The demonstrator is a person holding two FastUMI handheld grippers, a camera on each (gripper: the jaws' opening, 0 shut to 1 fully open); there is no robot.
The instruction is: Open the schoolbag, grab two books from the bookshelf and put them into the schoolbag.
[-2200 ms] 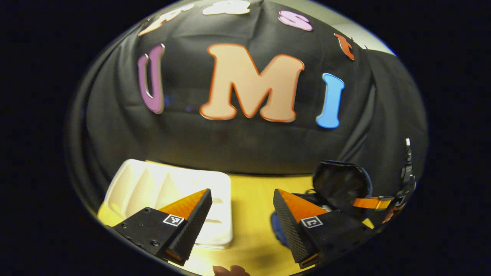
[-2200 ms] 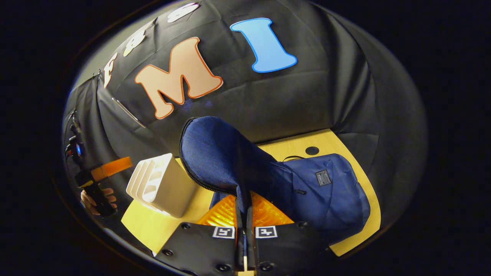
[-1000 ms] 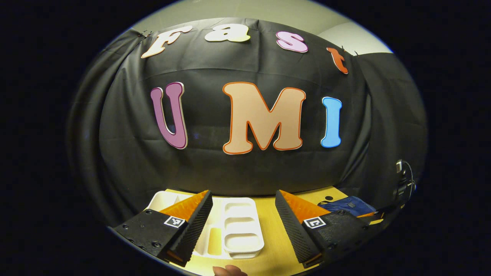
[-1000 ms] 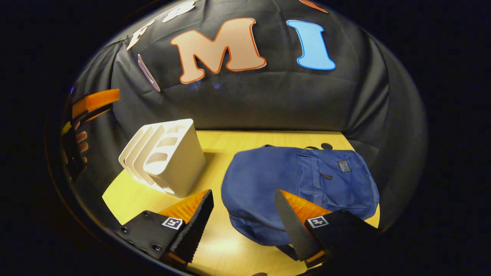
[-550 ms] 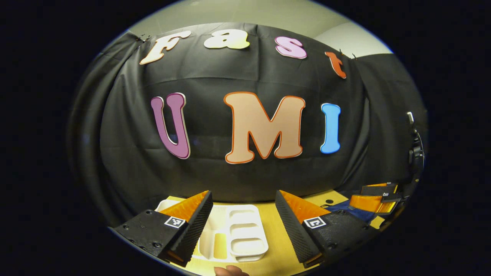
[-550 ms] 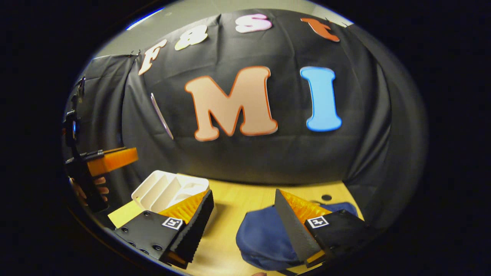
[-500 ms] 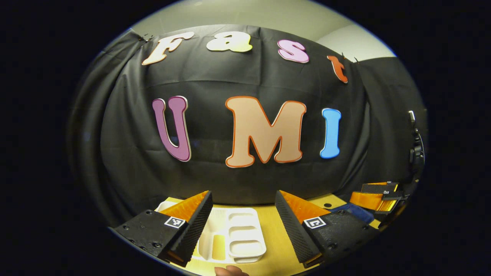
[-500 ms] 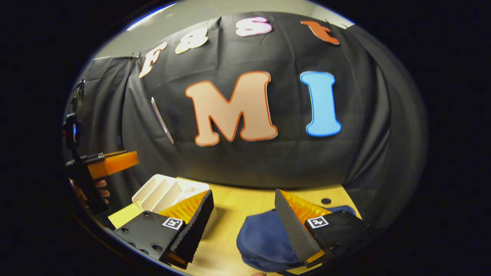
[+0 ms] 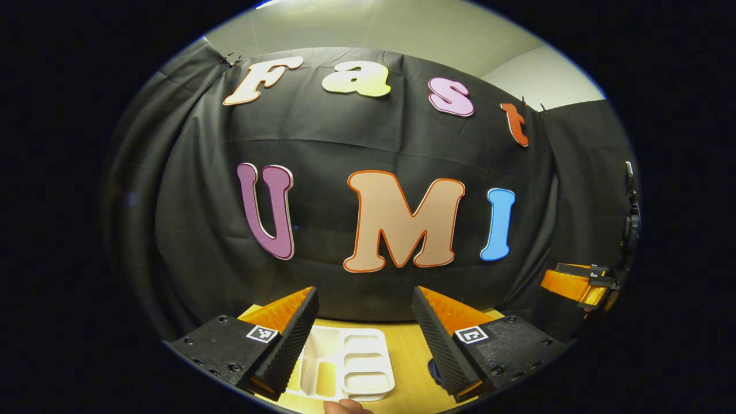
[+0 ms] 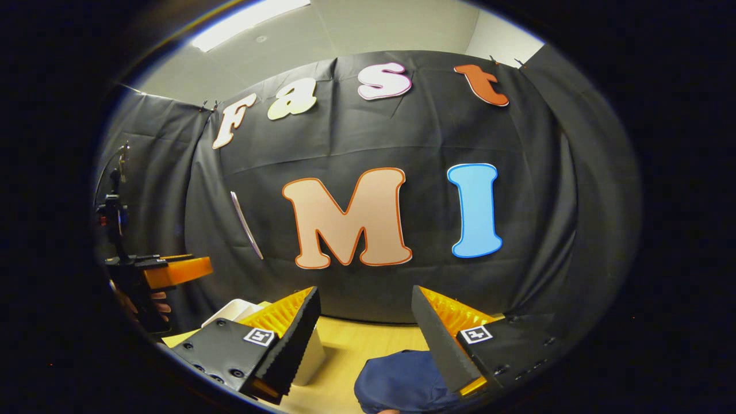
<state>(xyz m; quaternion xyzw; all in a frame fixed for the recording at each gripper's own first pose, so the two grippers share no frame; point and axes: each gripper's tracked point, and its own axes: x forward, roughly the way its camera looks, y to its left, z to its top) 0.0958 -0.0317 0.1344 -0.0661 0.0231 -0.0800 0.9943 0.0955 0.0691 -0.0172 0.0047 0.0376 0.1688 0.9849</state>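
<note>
Left gripper [image 9: 363, 322]: jaws wide, empty, lower centre. Right gripper [image 10: 363, 322]: jaws wide, empty. Schoolbag [image 10: 397, 384] flat on bench [image 10: 368, 339], bottom centre; empty white bookshelf [image 9: 345, 371] beyond. Judged: task near complete or finished; next move, withdraw clear of bench.

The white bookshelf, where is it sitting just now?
In the left gripper view, the white bookshelf lies low on the yellow table, between the left tongs.

Bare yellow table [image 10: 368, 345] runs between white bookshelf [image 10: 313, 351] and blue schoolbag [image 10: 397, 385], which lie apart.
</note>
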